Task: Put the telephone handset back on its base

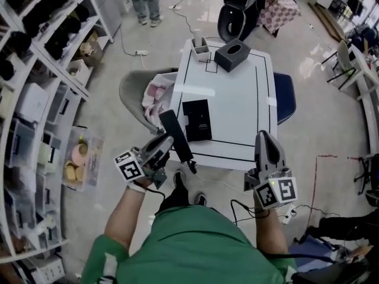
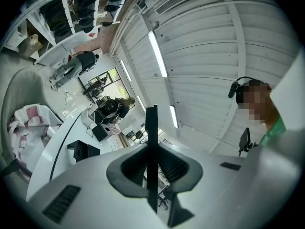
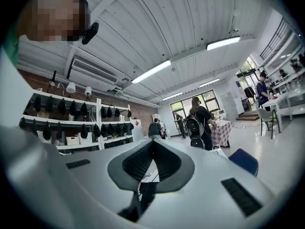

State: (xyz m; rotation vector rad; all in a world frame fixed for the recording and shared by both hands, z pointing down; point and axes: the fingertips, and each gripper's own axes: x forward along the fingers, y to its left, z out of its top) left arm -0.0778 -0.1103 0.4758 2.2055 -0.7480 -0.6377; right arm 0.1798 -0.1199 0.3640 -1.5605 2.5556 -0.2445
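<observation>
A: Head view: left claw (image 1: 166, 144) grips the handset (image 1: 177, 139) about mid-length. It's at the near edge of the worktop (image 1: 249, 99), just beside the base (image 1: 197, 120). Right claw (image 1: 264, 136) is off the edge.
B: Left gripper view?
A: Jaws clamped on its thin side. Probably rigid, light, slick plastic, so a mid-body grip suits it.
B: Right gripper view?
A: Jaws together, nothing in them.

Dark tissue box (image 1: 231, 54) and small white holder (image 1: 201, 49) stand at the far edge of the counter (image 1: 237, 108); shelves (image 1: 41, 70) line the left
</observation>
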